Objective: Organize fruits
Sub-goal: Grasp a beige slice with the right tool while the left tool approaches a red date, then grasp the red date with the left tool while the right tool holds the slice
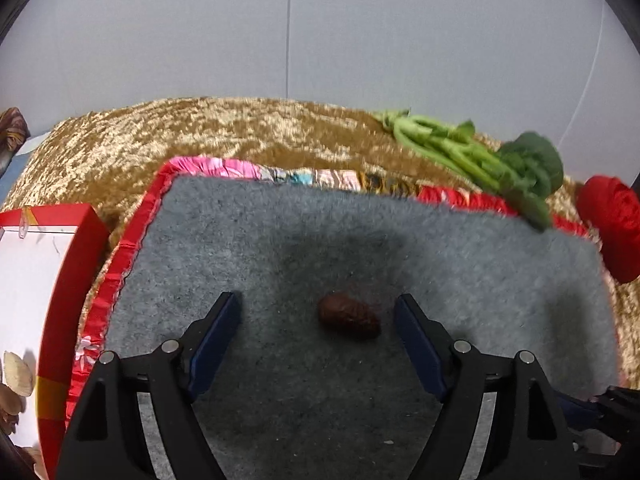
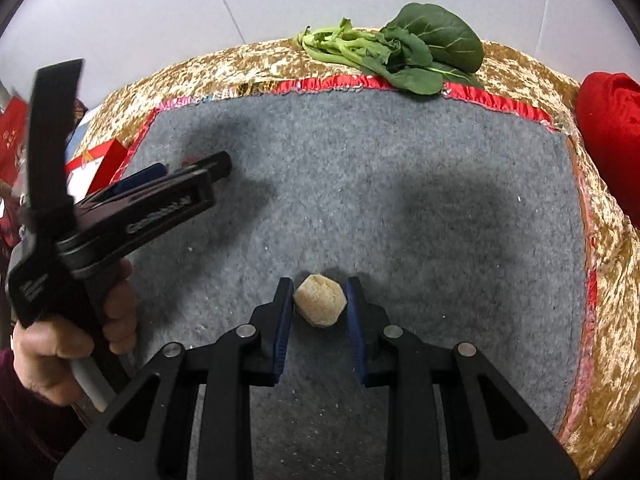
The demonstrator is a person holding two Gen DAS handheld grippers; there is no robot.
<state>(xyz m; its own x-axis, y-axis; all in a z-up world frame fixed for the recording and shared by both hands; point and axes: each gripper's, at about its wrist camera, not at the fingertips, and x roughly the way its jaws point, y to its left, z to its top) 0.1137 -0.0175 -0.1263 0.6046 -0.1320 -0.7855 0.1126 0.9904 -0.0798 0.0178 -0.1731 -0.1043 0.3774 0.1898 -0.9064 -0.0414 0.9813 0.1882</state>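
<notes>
Grey felt mat (image 1: pixel 280 240) over gold cloth (image 1: pixel 200 128)

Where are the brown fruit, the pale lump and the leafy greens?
brown fruit (image 1: pixel 348 316), left wrist view, centre of body
pale lump (image 2: pixel 320 300), right wrist view, top face
leafy greens (image 2: pixel 436 36), right wrist view, big leaf

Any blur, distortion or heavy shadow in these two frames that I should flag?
Left wrist view: leafy greens smeared by motion blur; brown fruit soft; a dark shadow on the grey mat behind it. Right wrist view: sharper, greens crisp, pale fruit clear; two broad shadows on the mat; left gripper slightly blurred. Both show fisheye bending and dark corners.
</notes>
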